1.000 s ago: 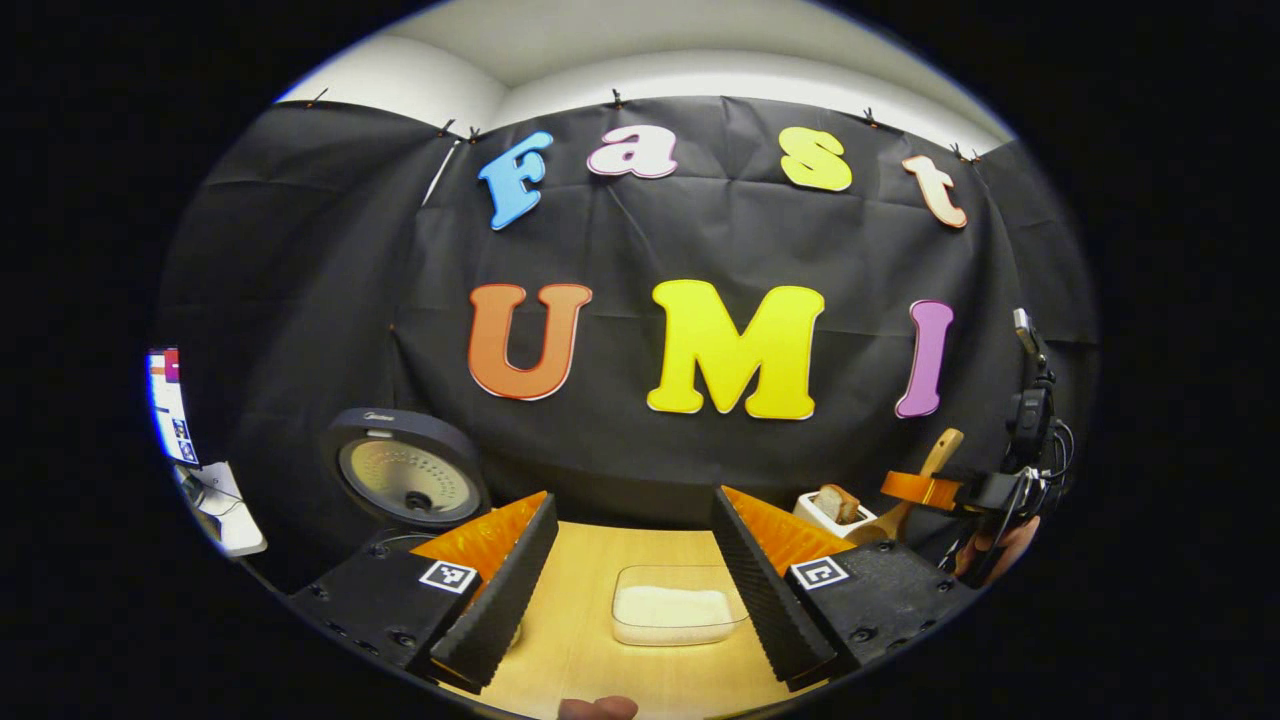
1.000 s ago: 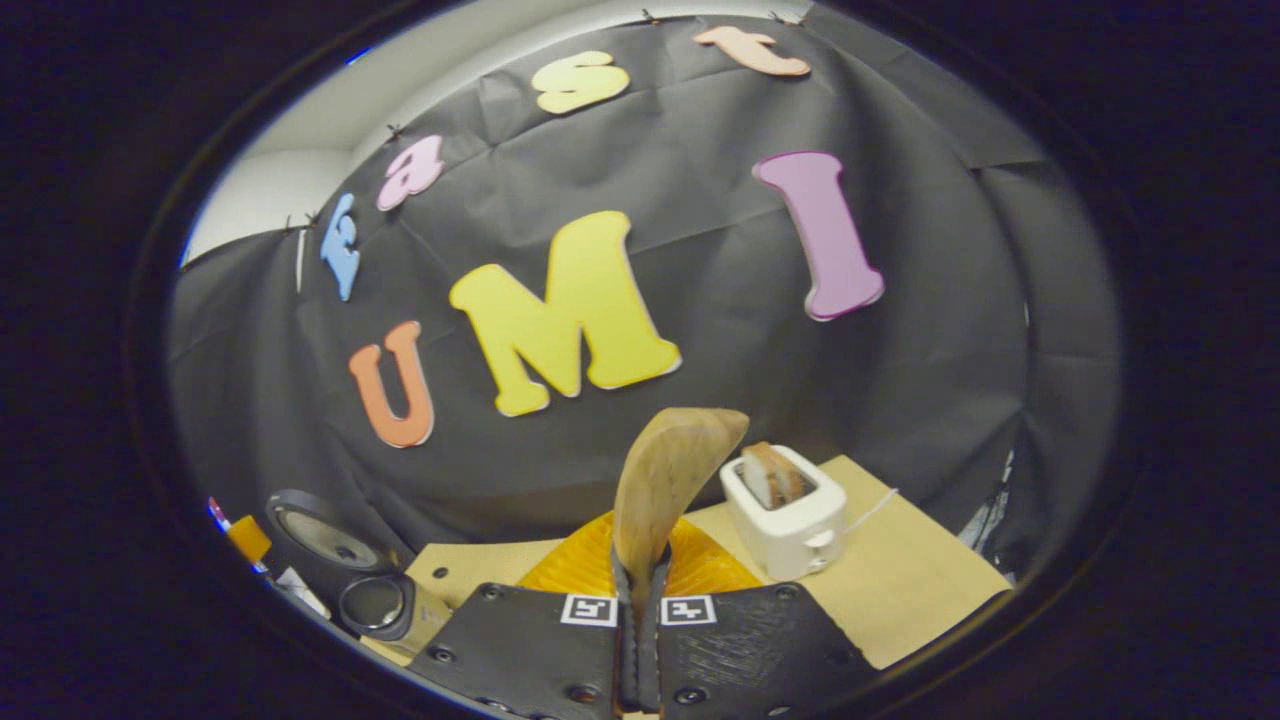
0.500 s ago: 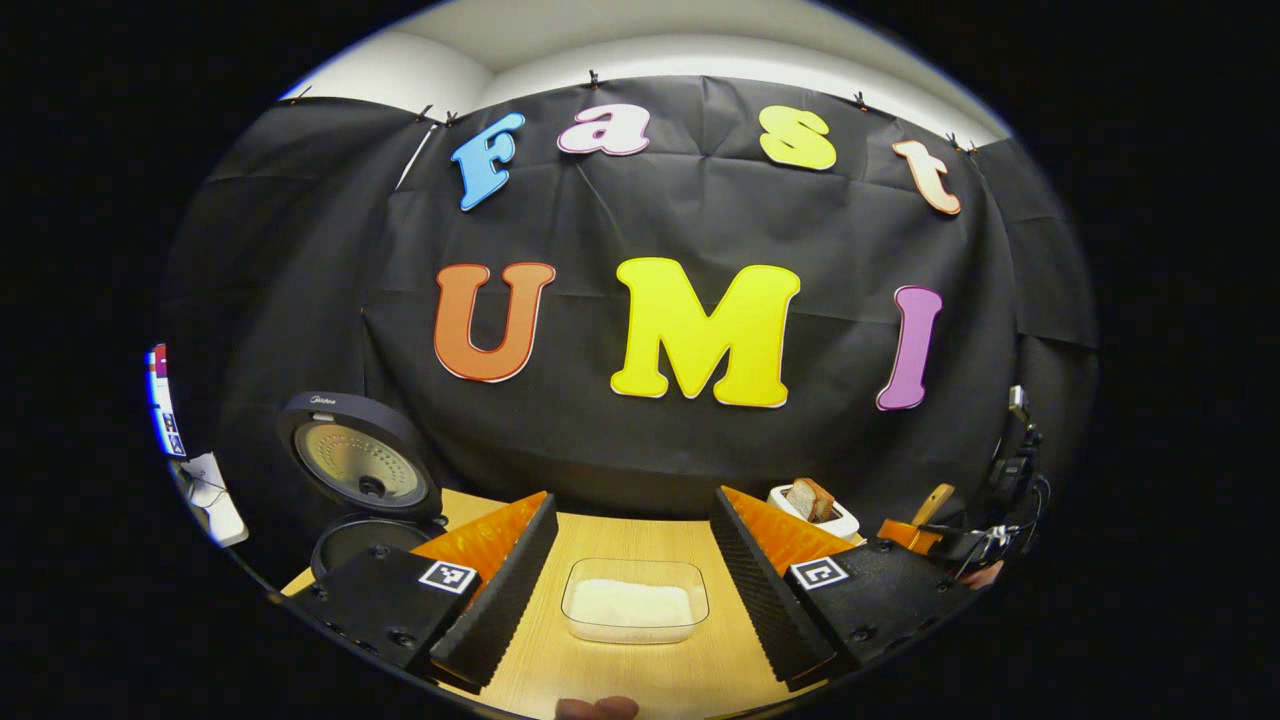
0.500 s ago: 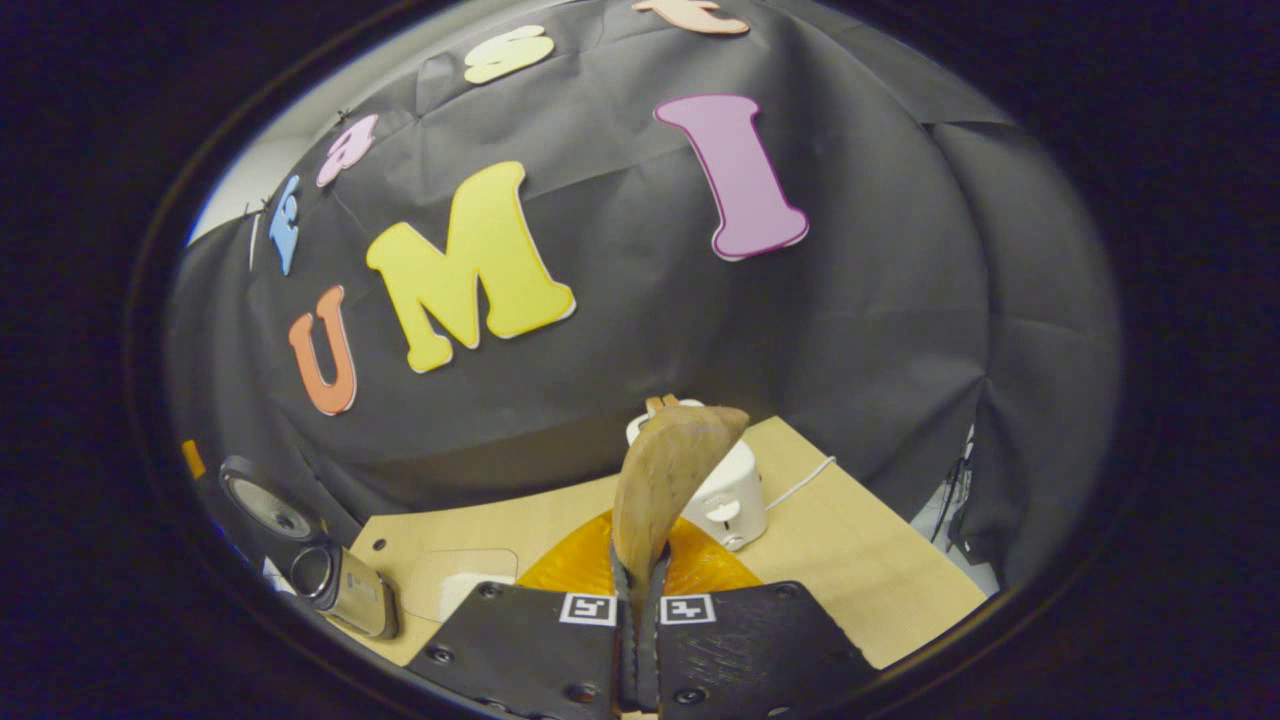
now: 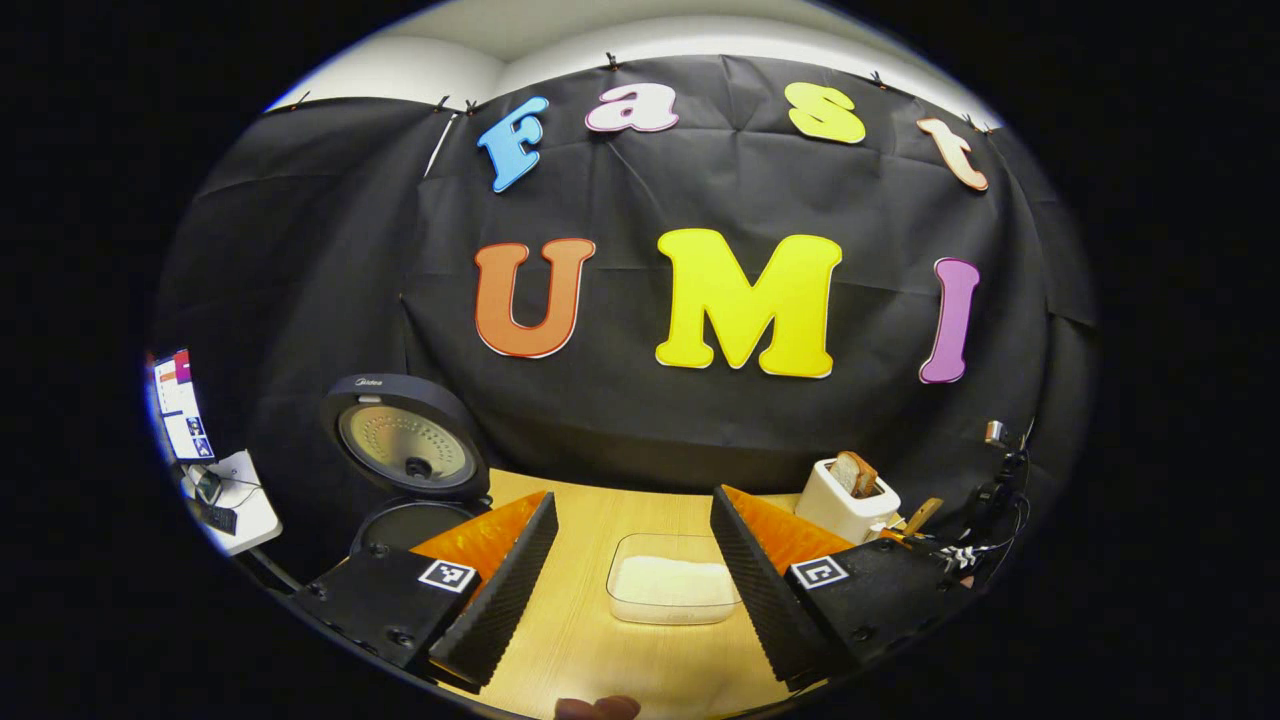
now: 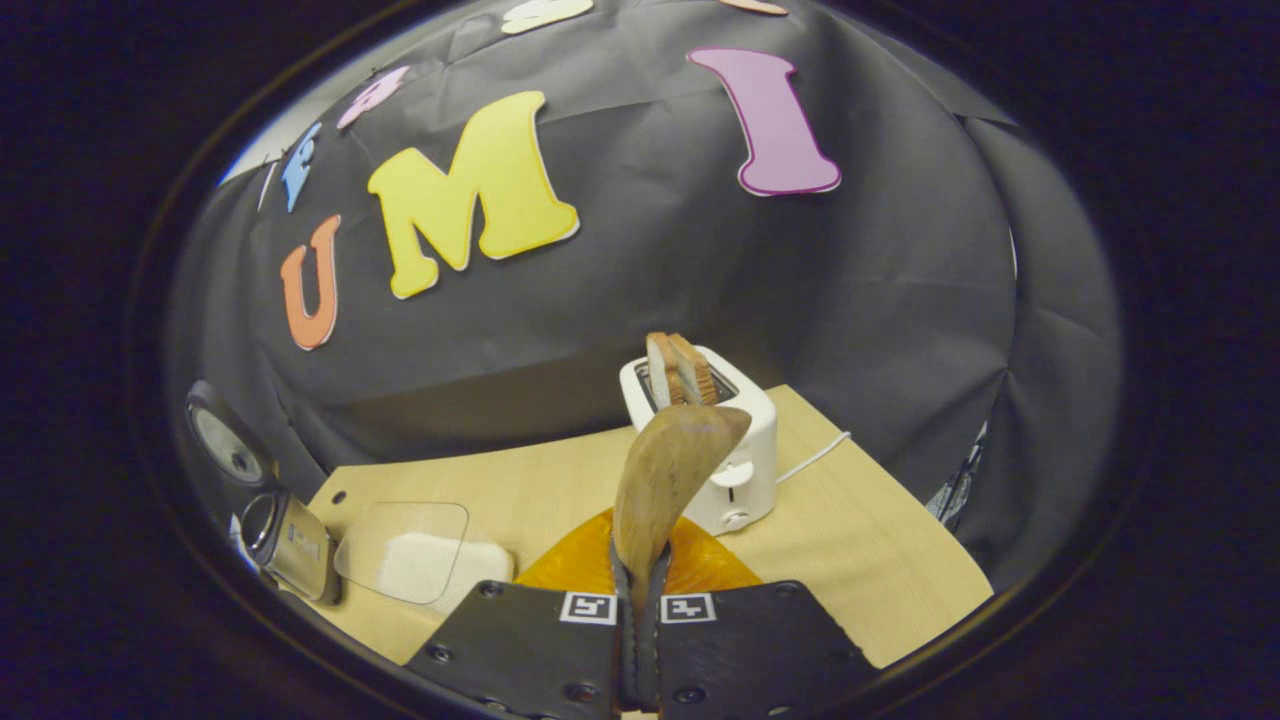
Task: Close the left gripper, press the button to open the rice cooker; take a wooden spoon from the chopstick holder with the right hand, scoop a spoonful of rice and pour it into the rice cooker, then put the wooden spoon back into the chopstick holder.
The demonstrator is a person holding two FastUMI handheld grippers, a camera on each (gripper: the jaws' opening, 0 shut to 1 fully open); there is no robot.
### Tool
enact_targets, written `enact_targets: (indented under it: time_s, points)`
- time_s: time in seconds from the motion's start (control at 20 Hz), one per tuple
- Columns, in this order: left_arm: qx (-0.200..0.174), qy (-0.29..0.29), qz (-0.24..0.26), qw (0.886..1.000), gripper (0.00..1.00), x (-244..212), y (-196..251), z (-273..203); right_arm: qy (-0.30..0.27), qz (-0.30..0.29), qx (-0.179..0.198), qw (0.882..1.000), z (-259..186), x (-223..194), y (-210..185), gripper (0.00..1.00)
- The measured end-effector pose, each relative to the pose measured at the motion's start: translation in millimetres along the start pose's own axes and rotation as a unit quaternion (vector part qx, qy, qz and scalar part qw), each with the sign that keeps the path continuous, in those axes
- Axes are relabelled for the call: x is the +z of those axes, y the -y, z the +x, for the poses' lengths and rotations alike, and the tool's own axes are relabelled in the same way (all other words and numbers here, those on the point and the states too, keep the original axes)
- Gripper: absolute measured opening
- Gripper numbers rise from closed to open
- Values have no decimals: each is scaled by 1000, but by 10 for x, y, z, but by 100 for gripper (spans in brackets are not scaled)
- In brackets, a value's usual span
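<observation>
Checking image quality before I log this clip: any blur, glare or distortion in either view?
Left gripper view: sharp, evenly lit, strong fisheye bowing of the wall; soft sheen on the open rice cooker lid. Right gripper view: tilted, dimmer at the edges; the wooden spoon held in the right gripper looks slightly soft up close, the toaster crisp.

Both views face the wall, sharing table (image 5: 590, 640), toaster (image 6: 735, 470).

I log: pale wooden table (image 6: 880, 560); white plastic toaster (image 6: 745, 460); brown wooden spoon (image 6: 665, 475); white rice (image 5: 672, 582); black, round rice cooker (image 5: 405, 450).
</observation>
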State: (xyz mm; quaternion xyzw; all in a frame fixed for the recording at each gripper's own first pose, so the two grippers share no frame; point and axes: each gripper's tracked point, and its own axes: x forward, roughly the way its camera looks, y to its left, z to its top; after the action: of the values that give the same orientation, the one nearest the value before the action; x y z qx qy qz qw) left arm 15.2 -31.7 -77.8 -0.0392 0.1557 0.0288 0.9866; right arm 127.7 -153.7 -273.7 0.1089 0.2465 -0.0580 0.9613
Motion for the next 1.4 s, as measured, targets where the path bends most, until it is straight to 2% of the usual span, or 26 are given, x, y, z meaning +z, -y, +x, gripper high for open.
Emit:
enact_targets:
  time_s: [0.2, 0.35, 0.6, 0.65, 0.7, 0.75, 0.9, 1.0, 1.1, 1.25, 1.4]
  points:
    - [8, 1, 7, 1000, 98, 21, -60, 7, -15, -8, -14, 1000, 83, -268, 32, 0]
    - [10, -4, 8, 1000, 98, 5, -78, 9, -27, -8, -20, 999, 105, -419, 49, 5]
    - [9, 1, 11, 1000, 98, 45, -96, 5, -23, 1, -26, 999, 65, -369, 90, 12]
    - [9, 0, 10, 1000, 98, 48, -92, 10, -21, -1, -31, 999, 61, -340, 122, 9]
    - [8, 2, 10, 1000, 98, 62, -83, 5, -17, 2, -26, 1000, 23, -298, 94, 18]
    - [5, 5, 9, 1000, 98, 86, -68, 0, -14, 5, -24, 1000, -7, -250, 75, 35]
    - [-2, 13, 8, 1000, 98, 148, -35, -1, -19, -5, -57, 998, -76, -203, 221, 85]
    - [-4, 20, 6, 1000, 98, 192, -30, -4, -5, -1, -69, 998, -187, -60, 270, 85]
    - [-2, 28, 1, 1000, 98, 253, -72, -17, 10, -8, -71, 997, -328, 95, 278, 94]
    - [7, 45, 4, 999, 98, 374, -201, -16, 48, -36, -63, 996, -607, 455, 193, 94]
    - [27, 54, 2, 998, 98, 466, -502, 9, 74, -61, -39, 995, -906, 734, -79, 94]
